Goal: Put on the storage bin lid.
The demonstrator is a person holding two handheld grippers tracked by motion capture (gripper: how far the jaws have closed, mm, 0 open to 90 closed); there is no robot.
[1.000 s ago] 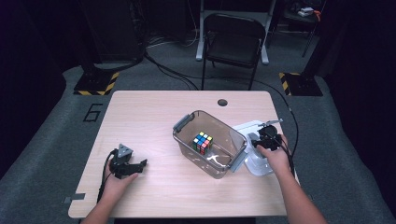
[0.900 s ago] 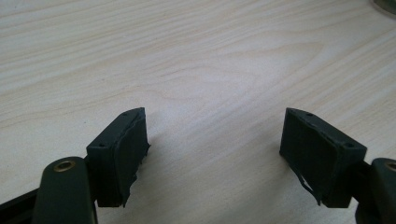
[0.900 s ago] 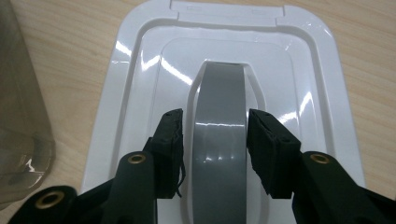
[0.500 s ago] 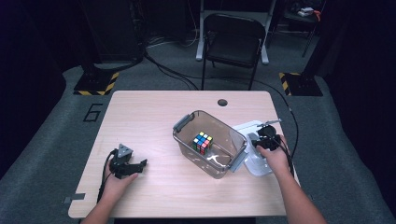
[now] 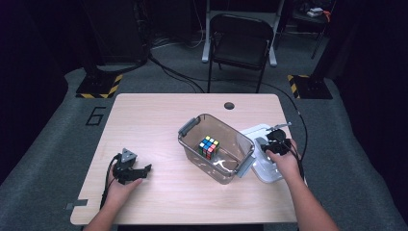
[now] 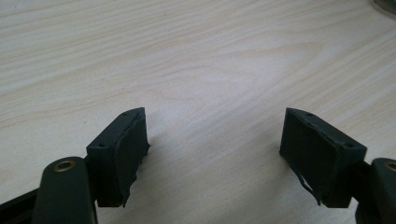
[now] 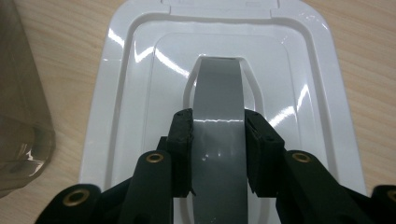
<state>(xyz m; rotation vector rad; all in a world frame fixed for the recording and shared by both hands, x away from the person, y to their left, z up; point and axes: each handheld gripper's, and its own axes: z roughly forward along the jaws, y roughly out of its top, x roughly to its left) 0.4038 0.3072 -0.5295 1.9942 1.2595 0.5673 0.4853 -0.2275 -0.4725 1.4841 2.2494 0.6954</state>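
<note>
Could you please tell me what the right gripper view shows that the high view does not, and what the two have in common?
The right gripper view shows the black pads pressed against both sides of the lid's grey handle, after closing in on it. The high view shows what that close-up leaves out: the cube inside the clear bin, the left gripper resting open on the table, and a chair beyond it. Both show the white lid, the bin beside it and the right gripper.

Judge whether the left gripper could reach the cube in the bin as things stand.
Probably yes: the left gripper is open and holds nothing, bare table lies between it and the bin, and the cube sits uncovered inside.
</note>
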